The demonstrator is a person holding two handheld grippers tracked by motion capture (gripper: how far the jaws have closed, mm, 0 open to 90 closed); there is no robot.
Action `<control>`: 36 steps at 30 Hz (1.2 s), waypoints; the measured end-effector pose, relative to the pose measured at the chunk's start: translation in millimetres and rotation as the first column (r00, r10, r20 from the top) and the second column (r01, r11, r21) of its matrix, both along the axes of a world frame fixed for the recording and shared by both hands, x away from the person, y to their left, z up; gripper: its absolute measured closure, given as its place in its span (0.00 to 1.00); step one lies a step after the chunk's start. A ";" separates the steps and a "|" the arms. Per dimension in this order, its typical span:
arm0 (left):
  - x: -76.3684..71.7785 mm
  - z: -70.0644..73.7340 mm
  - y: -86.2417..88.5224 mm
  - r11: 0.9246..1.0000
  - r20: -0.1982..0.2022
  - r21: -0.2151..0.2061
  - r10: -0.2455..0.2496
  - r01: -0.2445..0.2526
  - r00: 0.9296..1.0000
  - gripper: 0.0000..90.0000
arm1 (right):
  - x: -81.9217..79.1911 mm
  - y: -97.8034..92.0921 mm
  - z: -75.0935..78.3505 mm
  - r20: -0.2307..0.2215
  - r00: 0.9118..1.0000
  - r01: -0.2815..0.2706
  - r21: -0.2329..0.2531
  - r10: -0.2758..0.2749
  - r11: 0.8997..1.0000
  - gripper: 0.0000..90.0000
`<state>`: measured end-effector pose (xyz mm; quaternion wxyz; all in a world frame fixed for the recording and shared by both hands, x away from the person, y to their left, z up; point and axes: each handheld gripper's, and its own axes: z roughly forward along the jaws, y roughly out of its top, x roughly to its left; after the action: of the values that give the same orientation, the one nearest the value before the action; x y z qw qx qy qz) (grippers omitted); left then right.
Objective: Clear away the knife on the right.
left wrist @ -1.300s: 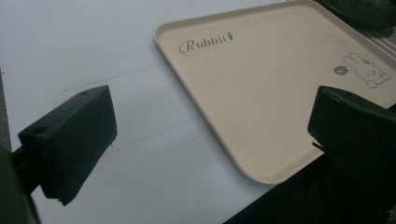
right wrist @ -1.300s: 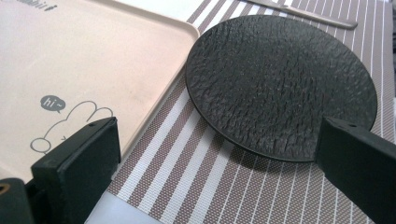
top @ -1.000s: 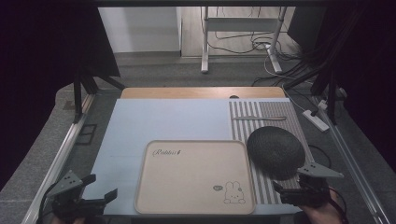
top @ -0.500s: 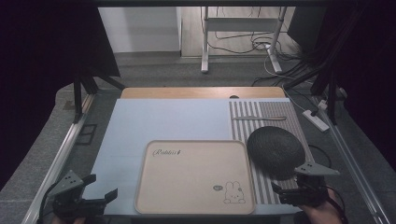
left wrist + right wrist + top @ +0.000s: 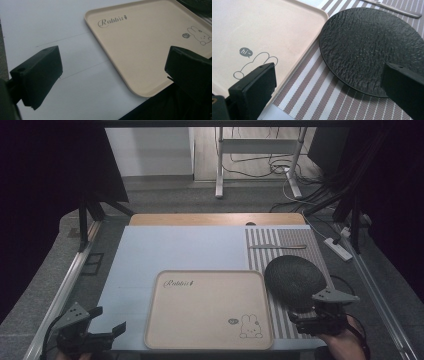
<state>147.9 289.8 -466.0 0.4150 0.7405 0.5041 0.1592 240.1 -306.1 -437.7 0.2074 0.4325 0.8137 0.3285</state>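
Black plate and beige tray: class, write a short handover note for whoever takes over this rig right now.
Left gripper: open, holding nothing, at the near left corner of the table, beside the tray.
Right gripper: open, holding nothing, just short of the near edge of the black plate; I cannot tell whether it touches.
Things: the plate lies flat on the striped mat, right of the tray. The tray holds nothing. A thin utensil lies on the mat beyond the plate.
Done: nothing gripped or moved yet.
Left: probably grip the plate; the next step after that is unclear.
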 end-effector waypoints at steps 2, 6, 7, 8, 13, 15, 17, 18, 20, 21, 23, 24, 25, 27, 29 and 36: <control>0.1 0.0 -0.2 1.000 -0.001 0.003 -0.001 0.001 1.000 0.02 | 2.5 0.7 -1.1 -0.007 1.000 -0.002 -0.005 0.002 1.000 0.01; 0.1 0.0 -0.7 1.000 -0.002 0.005 0.000 0.000 1.000 0.02 | 8.0 2.4 -2.0 -0.009 1.000 -0.007 -0.007 0.007 1.000 0.01; 0.1 0.0 -0.8 1.000 -0.002 0.006 0.000 0.000 1.000 0.02 | 9.3 3.0 -2.0 -0.009 1.000 -0.007 -0.006 0.007 1.000 0.01; 0.2 0.0 -0.8 1.000 -0.001 0.008 0.000 0.000 1.000 0.02 | 10.8 3.5 -1.9 -0.007 1.000 -0.009 -0.006 0.009 1.000 0.01; 0.3 0.0 -1.2 1.000 -0.003 0.009 0.002 -0.002 1.000 0.02 | 18.7 5.5 -1.5 -0.010 1.000 -0.011 0.005 0.011 1.000 0.01; 0.5 0.0 -1.2 1.000 -0.004 0.010 0.002 -0.002 1.000 0.02 | 22.1 6.0 -1.2 -0.010 1.000 -0.009 0.010 0.009 1.000 0.01; 0.6 -0.1 -1.2 1.000 -0.004 0.010 0.003 -0.003 1.000 0.02 | 25.9 6.6 -1.0 -0.012 1.000 -0.012 0.010 0.012 1.000 0.01; 0.7 -0.1 -1.1 1.000 -0.005 0.009 0.003 -0.003 1.000 0.02 | 28.0 7.1 -1.0 -0.012 1.000 -0.013 0.012 0.014 1.000 0.01; 0.9 -0.1 -1.1 1.000 -0.005 0.011 0.002 -0.002 1.000 0.02 | 32.7 8.5 -1.5 -0.012 1.000 -0.018 0.009 0.018 1.000 0.01; 1.0 -0.1 -1.1 1.000 -0.005 0.011 0.002 -0.002 1.000 0.02 | 35.1 9.4 -1.9 -0.012 1.000 -0.021 0.007 0.021 1.000 0.01; 1.0 -0.1 -1.3 1.000 -0.006 0.011 0.002 -0.002 1.000 0.02 | 39.9 11.0 -2.9 -0.011 1.000 -0.025 0.004 0.026 1.000 0.01; 0.9 -0.1 -1.3 1.000 -0.005 0.011 0.002 -0.002 1.000 0.02 | 42.0 11.6 -3.4 -0.011 1.000 -0.029 0.004 0.029 1.000 0.01; 1.0 -0.1 -1.3 1.000 -0.006 0.011 0.002 -0.002 1.000 0.02 | 44.1 12.2 -4.0 -0.011 0.999 -0.032 0.003 0.032 0.999 0.01; 1.0 -0.1 -1.1 1.000 -0.005 0.012 0.002 -0.002 1.000 0.02 | 47.5 13.3 -5.0 -0.006 0.999 -0.037 -0.006 0.037 0.999 0.01; 1.0 -0.1 -1.1 1.000 -0.005 0.011 0.002 -0.002 1.000 0.02 | 50.6 14.2 -5.7 0.000 0.999 -0.038 -0.014 0.038 0.999 0.01; 1.1 -0.1 -1.0 1.000 -0.005 0.010 0.003 -0.003 1.000 0.02 | 64.4 15.4 -6.7 -0.010 0.999 -0.046 0.029 0.047 0.998 0.01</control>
<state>149.0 288.8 -466.1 0.4096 0.7424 0.5053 0.1604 304.4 -290.8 -444.4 0.1889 0.4182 0.8198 0.3427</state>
